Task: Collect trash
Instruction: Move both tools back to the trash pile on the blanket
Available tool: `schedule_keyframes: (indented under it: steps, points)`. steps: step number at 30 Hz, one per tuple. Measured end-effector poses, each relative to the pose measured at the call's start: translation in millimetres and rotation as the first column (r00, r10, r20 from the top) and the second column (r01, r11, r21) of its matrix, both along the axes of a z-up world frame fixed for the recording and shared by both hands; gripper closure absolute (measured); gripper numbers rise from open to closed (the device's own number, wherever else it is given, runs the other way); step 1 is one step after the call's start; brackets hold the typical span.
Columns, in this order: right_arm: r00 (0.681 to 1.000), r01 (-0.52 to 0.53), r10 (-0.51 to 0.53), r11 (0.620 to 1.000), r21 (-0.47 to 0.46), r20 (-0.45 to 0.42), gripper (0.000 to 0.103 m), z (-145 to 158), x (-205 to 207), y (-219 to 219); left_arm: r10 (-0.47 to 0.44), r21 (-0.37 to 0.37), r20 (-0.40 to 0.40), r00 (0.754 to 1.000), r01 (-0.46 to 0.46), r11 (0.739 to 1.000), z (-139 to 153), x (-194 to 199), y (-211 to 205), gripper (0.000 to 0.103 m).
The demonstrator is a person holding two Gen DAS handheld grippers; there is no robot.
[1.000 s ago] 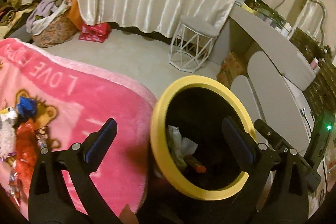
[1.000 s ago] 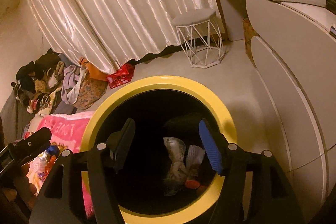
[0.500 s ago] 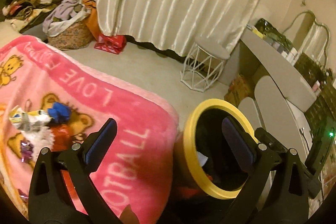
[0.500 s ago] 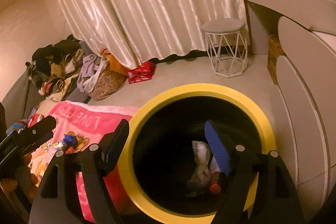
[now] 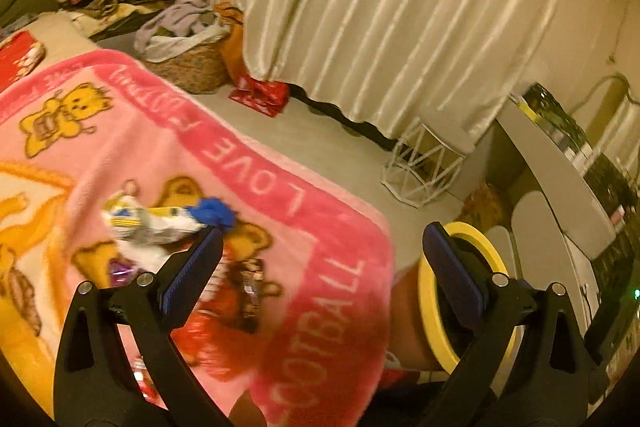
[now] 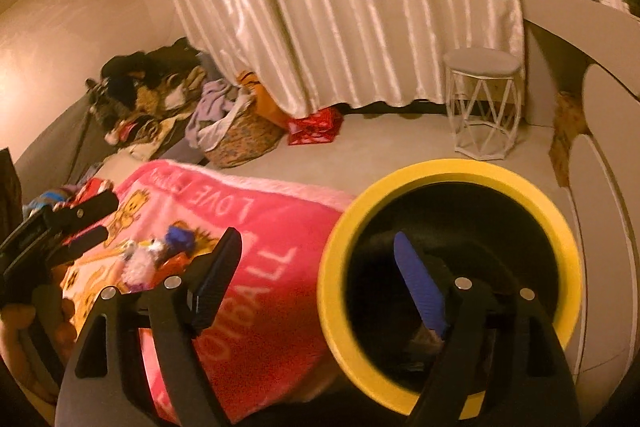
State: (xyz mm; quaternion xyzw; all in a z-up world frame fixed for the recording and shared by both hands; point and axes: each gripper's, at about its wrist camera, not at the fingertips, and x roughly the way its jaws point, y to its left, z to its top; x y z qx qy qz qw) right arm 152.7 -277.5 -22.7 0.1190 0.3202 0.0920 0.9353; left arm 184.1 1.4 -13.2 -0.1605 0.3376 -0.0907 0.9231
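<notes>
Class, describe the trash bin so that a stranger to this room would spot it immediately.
Find the pink blanket with its teddy-bear print. At its right edge, on the floor, stands the trash bin: round, black inside, the only thing with a thick bright yellow rim.

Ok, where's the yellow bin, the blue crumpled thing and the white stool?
Yellow-rimmed black bin (image 6: pixel 560 227), right wrist view, rim.
Blue crumpled wrapper (image 5: pixel 214 211), left wrist view, middle.
White wire stool (image 6: pixel 482 61), right wrist view, seat.
</notes>
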Motion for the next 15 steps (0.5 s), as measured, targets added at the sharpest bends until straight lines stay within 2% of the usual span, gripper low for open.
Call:
schedule_keyframes:
  steps: [7, 15]
  points:
    - [0.995, -0.098, 0.098, 0.995, -0.024, 0.003, 0.026, 1.4, 0.8, 41.3, 0.100, -0.026, 0.002, 0.995, -0.100, 0.995, 0.7, -4.2, 47.6, 0.011]
    - [0.972, -0.233, 0.233, 0.972, -0.034, -0.005, 0.026, -2.6, 3.5, 92.2, 0.187, -0.046, -0.010, 0.982, -0.187, 0.981, -3.3, -10.3, 92.0, 0.011]
